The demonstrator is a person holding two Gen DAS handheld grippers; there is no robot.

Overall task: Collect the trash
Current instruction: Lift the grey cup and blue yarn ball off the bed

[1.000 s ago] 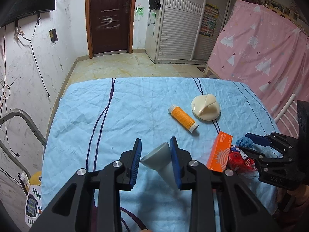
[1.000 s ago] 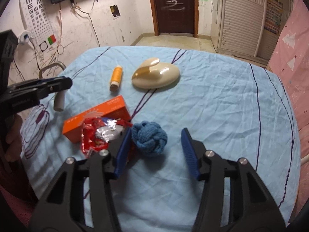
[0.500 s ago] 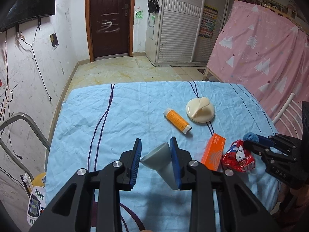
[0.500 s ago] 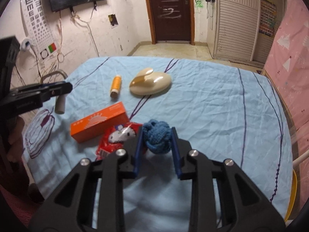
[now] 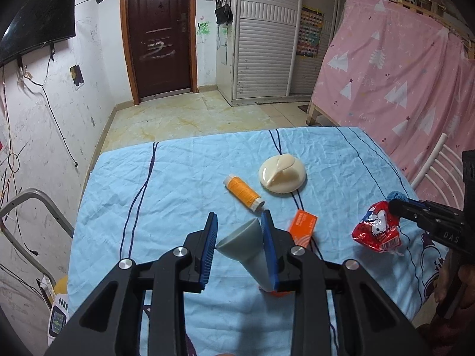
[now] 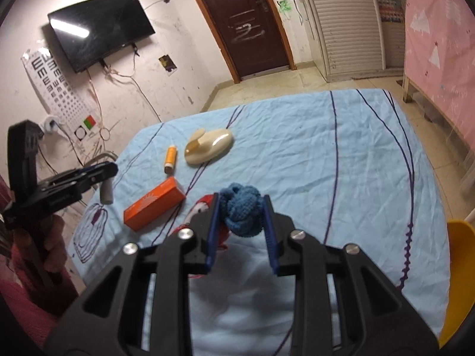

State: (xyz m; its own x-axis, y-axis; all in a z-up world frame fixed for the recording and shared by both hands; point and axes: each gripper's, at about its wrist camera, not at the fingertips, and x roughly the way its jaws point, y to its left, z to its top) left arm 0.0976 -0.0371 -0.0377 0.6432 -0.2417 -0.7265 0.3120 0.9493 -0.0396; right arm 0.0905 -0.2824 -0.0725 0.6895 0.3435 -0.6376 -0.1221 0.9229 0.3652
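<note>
Both hands are loaded right now. The left hand-held gripper point(image 5: 239, 246) is clamped on a grey funnel-shaped piece point(image 5: 248, 244), wide mouth pointing left and the stem running down along the right pad. Looks like stiff, smooth plastic, so it's light but could slip or twist if the squeeze sits only on the flared rim; I'd say the narrower stem is the safer place to pinch.

The right hand-held gripper point(image 6: 242, 216) is closed around a blue knotted rope ball point(image 6: 242, 211), held up off the bench point(image 6: 341, 160). That thing is soft and squishy, so it compresses into the pads and shouldn't go anywhere. Grabbing it across the middle like this is pretty much ideal.

Left lying on the blue sheet: a red foil wrapper point(image 5: 376, 231) just under the right gripper, crinkly and weightless, best pinched at a loose edge. Then an orange box point(image 6: 154, 207), an orange thread spool point(image 5: 244, 192) and a cream round lid-like thing point(image 5: 282, 173) further back. I can't see a bin in either view.
</note>
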